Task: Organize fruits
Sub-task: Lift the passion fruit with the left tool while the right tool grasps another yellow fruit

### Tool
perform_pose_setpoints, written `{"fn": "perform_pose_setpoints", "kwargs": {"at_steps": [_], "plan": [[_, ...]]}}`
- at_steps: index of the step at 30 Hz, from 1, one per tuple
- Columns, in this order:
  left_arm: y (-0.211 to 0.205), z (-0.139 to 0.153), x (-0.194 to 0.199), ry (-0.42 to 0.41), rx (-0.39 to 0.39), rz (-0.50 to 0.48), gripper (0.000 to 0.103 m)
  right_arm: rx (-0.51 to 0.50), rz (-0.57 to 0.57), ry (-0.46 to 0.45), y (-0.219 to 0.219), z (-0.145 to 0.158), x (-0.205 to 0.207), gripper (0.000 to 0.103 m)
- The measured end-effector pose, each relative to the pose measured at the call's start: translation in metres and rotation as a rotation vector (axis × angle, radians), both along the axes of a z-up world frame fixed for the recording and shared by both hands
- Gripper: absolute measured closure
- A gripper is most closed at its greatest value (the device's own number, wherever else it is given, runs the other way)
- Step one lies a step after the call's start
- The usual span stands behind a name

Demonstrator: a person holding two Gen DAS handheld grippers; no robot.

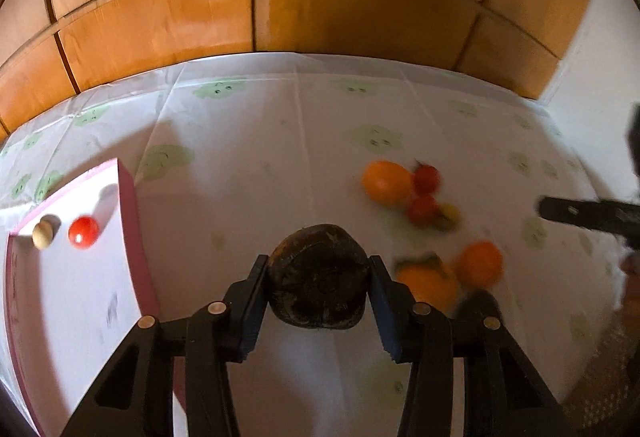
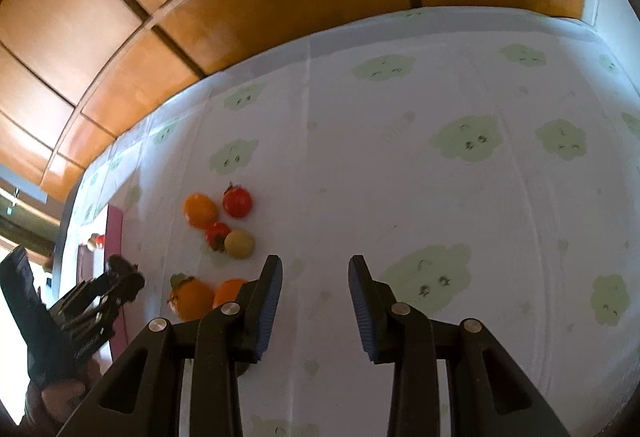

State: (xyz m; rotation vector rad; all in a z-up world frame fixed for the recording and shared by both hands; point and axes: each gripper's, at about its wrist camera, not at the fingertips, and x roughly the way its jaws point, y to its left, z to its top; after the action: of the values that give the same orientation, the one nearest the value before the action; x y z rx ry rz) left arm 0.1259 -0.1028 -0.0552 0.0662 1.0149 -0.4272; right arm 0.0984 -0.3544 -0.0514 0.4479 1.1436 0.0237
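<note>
The left tongs (image 1: 318, 277) clamp one dark, blurred fruit (image 1: 318, 273); the right tongs (image 2: 316, 273) gape empty. Seven loose fruits, two half hidden.

On your desk (image 1: 320, 141), the tray (image 1: 80, 297) lies at the left with two small fruits (image 1: 83, 232) in its far corner. The loose fruit cluster (image 1: 412, 193) sits to its right, cabinet doors (image 1: 260, 5) behind.
</note>
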Motion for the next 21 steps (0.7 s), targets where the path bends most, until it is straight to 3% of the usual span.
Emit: {"fn": "perform_pose_setpoints", "kwargs": {"at_steps": [7, 12, 21], "plan": [[-0.005, -0.001, -0.055, 0.008, -0.016, -0.065, 0.055, 0.083, 0.071, 0.004, 0.017, -0.004, -0.003, 0.068], [-0.017, -0.01, -0.089, 0.001, 0.002, -0.15, 0.055, 0.079, 0.102, 0.02, 0.027, -0.008, -0.003, 0.068], [-0.032, -0.029, -0.108, 0.005, 0.027, -0.224, 0.055, 0.123, 0.077, -0.021, 0.03, 0.0, 0.004, 0.07]]}}
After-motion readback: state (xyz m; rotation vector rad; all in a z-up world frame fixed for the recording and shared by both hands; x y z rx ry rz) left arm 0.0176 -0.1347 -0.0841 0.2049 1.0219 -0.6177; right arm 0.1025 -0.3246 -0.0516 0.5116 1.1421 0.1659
